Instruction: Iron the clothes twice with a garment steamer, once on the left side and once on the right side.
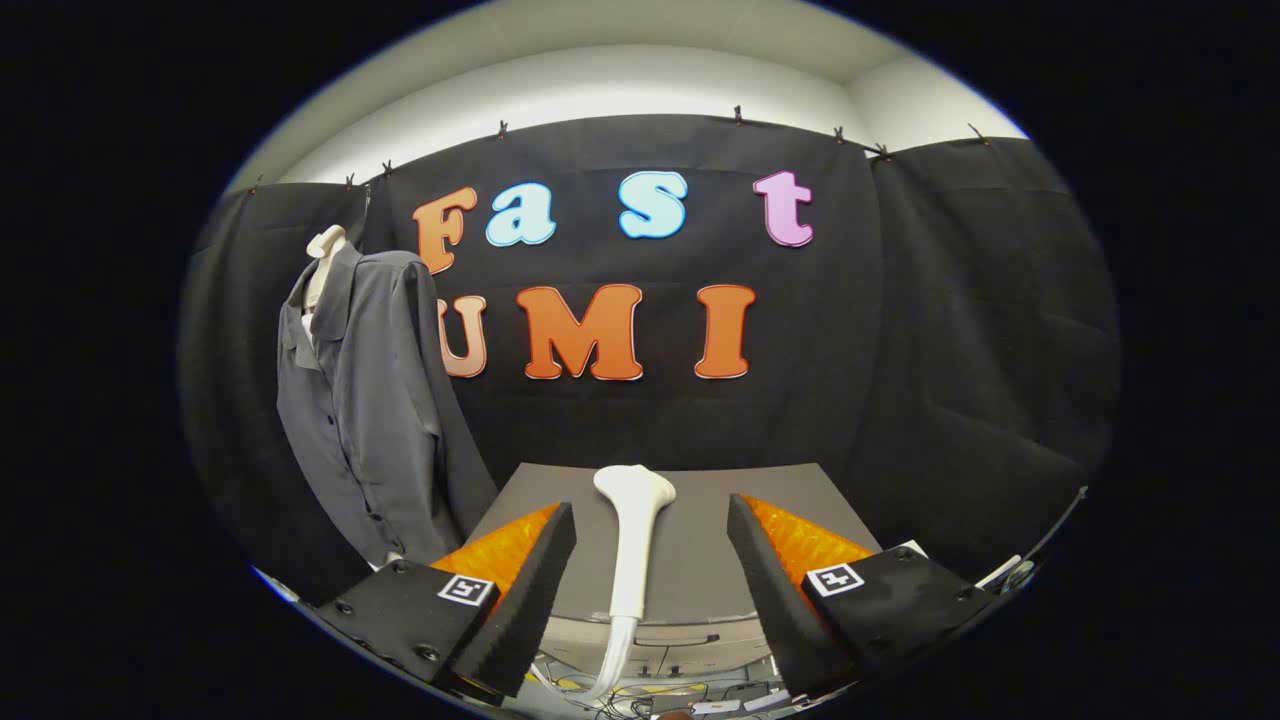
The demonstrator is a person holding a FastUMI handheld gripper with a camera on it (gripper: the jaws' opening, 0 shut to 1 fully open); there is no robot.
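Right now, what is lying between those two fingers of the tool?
In the gripper view, the white steamer head lies on the grey table between the open tool's fingers, untouched by either. The grey shirt hangs off to one side.

A white steamer and a gray shirt

The white steamer (pixel 632 540) is lying flat on the gray table, its wide head pointing away and its hose hanging off the near edge. The gray shirt (pixel 370 400) is hanging upright on a stand, beside the table.
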